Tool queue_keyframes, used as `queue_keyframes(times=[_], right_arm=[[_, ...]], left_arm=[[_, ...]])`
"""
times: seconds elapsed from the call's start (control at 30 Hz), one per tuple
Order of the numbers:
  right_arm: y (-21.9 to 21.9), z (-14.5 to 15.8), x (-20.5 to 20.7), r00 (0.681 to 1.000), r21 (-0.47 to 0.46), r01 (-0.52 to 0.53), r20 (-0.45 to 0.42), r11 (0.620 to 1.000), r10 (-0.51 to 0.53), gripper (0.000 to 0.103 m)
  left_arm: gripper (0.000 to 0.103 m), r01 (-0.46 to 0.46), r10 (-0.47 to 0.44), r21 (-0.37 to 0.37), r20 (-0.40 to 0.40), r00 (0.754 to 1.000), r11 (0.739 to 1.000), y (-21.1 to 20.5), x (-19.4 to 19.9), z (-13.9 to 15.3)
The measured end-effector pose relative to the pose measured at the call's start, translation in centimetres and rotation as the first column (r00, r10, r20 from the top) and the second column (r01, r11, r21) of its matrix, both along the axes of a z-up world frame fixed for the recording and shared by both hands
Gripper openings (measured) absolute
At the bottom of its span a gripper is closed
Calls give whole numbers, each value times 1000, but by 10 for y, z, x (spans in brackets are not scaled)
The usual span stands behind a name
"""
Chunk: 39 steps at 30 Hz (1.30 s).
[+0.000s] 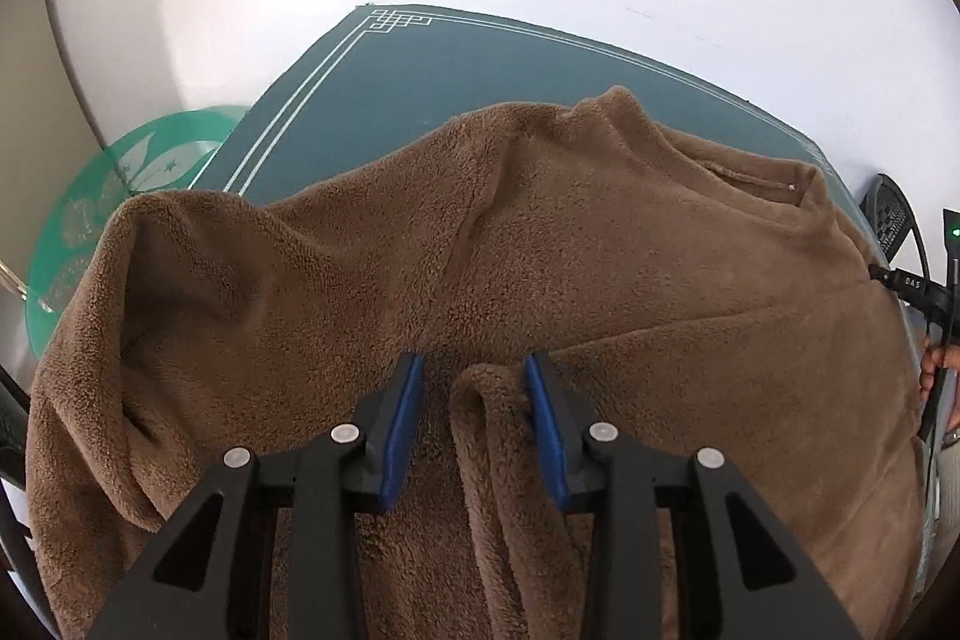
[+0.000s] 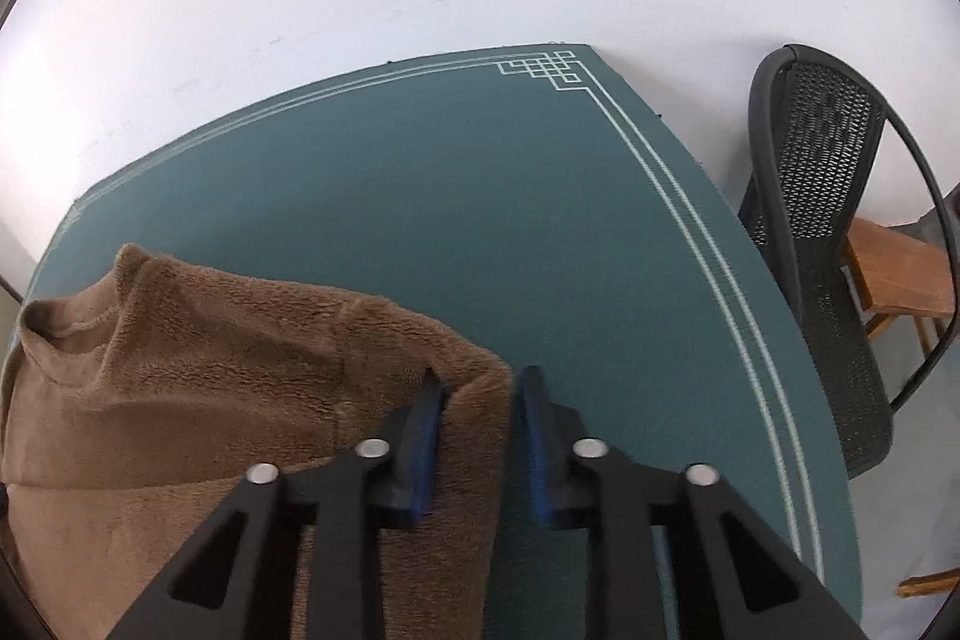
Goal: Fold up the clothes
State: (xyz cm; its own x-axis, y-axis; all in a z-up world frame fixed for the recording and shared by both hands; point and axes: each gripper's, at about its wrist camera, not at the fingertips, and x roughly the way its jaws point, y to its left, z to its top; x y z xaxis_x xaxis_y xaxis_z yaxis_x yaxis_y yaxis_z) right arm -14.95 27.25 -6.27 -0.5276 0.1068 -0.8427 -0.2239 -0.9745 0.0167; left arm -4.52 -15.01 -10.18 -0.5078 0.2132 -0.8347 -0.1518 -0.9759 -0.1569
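Fuzzy brown sweater (image 1: pixel 600 244) lies rumpled; both grippers' jaws spread around its folds

I see a plain brown fleece sweater (image 1: pixel 600 250) on my teal desk (image 2: pixel 480 196), which carries white double border lines and a knot-pattern corner. Both black claws have blue pads (image 1: pixel 399 430).
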Motion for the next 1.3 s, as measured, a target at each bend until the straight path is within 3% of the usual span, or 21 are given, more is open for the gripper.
queue_keyframes(times=[0.07, 0.17, 0.27, 0.37, 0.47, 0.57, 0.7, 0.87, 1.03, 1.17, 1.3], right_arm=[[-3, 8, 3, 1000, 13, 8, -19, 1000, -8, 50], [-5, 29, 22, 996, -29, -17, -87, 999, 14, 51], [-21, 52, 36, 986, -30, -87, -148, 996, 81, 62], [-59, 70, 34, 967, 23, -202, -153, 979, 203, 62], [-87, 63, 8, 955, 41, -278, -93, 960, 281, 62], [-107, 52, -14, 949, -46, -314, -51, 948, 312, 62], [-116, 24, -45, 949, -87, -315, -8, 945, 315, 62], [-129, -6, -75, 949, -105, -308, 41, 945, 314, 62], [-136, -7, -77, 944, -38, -328, 29, 944, 329, 64], [-132, 0, -60, 941, -43, -338, 18, 940, 339, 64], [-119, 20, -24, 945, -50, -328, -15, 943, 328, 65]], left_arm=[[40, 2, -2, 12, 5, 1000, 1000, -2, 0, 2], [40, 0, 0, 32, 10, 1000, 1000, -7, 3, 6], [41, -5, 4, 44, 17, 1000, 999, -10, 8, 9], [43, 8, -9, 42, 17, 1000, 999, -2, 8, 13], [53, 31, -31, 32, 4, 1000, 999, 8, 7, 16], [55, 42, -42, 8, 4, 999, 999, 15, 3, 12], [56, 35, -35, 3, 36, 999, 999, 14, -3, -3], [63, 49, -49, 3, 0, 999, 999, 14, -2, -6], [69, 56, -56, 27, -6, 998, 998, 12, -2, -7], [69, 59, -59, 58, -3, 998, 997, 9, -2, -6], [69, 74, -86, 200, 51, 995, 977, -7, -4, -5]])
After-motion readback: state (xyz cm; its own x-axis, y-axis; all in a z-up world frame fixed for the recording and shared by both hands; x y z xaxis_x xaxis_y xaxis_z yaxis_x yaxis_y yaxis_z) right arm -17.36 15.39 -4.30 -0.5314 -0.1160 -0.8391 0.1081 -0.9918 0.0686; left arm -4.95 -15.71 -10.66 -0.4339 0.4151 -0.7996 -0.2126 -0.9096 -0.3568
